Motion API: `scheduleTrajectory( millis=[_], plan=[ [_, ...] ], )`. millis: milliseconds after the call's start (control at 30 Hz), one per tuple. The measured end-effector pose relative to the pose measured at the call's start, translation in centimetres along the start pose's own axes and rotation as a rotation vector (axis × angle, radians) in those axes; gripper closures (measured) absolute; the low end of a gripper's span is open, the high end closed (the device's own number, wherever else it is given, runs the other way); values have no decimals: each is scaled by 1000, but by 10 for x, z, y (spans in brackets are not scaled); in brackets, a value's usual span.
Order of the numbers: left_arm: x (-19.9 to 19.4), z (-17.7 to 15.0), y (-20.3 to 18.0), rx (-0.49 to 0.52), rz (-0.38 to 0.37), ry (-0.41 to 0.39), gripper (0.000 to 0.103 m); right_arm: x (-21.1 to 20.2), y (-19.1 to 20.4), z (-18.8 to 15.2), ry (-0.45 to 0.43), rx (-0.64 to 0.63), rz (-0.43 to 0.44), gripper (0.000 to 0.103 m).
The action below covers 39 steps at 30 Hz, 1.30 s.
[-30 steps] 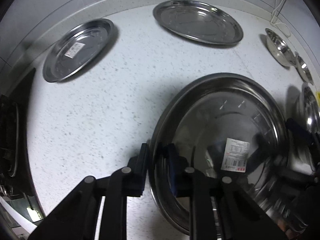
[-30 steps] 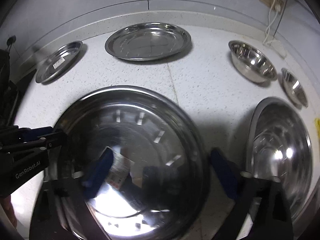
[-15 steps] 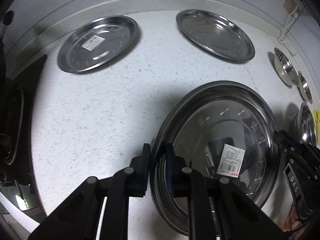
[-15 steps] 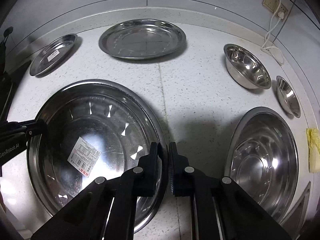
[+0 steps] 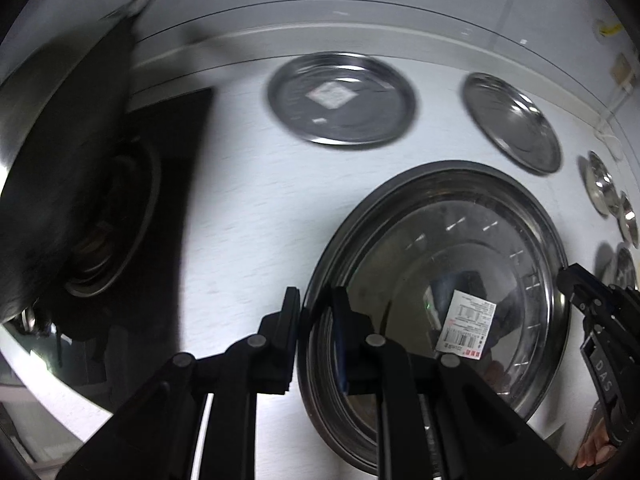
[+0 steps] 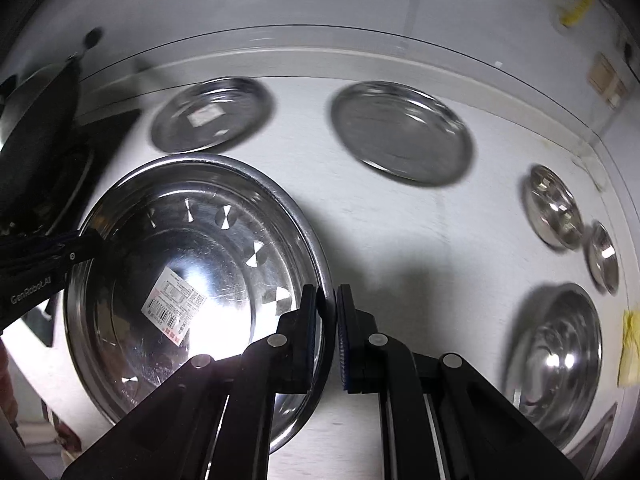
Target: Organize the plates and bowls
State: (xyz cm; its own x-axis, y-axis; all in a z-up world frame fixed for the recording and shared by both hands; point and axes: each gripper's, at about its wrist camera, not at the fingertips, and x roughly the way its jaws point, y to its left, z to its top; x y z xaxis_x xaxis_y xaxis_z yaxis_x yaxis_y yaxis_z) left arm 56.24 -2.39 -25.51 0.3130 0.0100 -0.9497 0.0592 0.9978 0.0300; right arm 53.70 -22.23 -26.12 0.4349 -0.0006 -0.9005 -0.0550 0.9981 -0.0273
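Observation:
A large steel basin with a white barcode label inside hangs a little above the white counter, gripped from both sides. My left gripper is shut on its left rim, one finger inside and one outside. My right gripper is shut on the opposite rim of the basin. Each gripper shows in the other's view, the right gripper at the basin's far edge and the left gripper likewise. A labelled steel plate and a wider plate lie at the back of the counter.
Two small bowls and a deep bowl sit along the right side, with a yellow cloth at the edge. A black wok on a hob is at the left. The wall runs behind the plates.
My right gripper went from wide open around the basin to shut on its rim. Both grippers then carried the basin up and leftward, bringing the hob and wok into view.

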Motion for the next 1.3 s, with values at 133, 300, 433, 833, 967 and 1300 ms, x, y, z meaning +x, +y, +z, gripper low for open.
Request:
scheduleTrajectory(
  millis=[133, 300, 433, 833, 967, 1300],
  plan=[
    [6, -10, 28, -37, 19, 24, 88, 8, 33, 0, 18, -58, 14, 94],
    [19, -23, 47, -65, 31, 54, 87, 22, 59, -4, 51, -98, 6, 94],
    [28, -28, 49, -64, 32, 68, 89, 32, 67, -9, 65, -114, 9, 103],
    [27, -28, 44, -35, 27, 39, 92, 17, 80, -8, 18, -116, -13, 103],
    [2, -22, 54, -68, 65, -23, 89, 4, 51, 1, -1, -10, 4, 70],
    [-50, 38, -8, 11, -164, -92, 74, -44, -37, 37, -147, 149, -80, 16]
  ],
)
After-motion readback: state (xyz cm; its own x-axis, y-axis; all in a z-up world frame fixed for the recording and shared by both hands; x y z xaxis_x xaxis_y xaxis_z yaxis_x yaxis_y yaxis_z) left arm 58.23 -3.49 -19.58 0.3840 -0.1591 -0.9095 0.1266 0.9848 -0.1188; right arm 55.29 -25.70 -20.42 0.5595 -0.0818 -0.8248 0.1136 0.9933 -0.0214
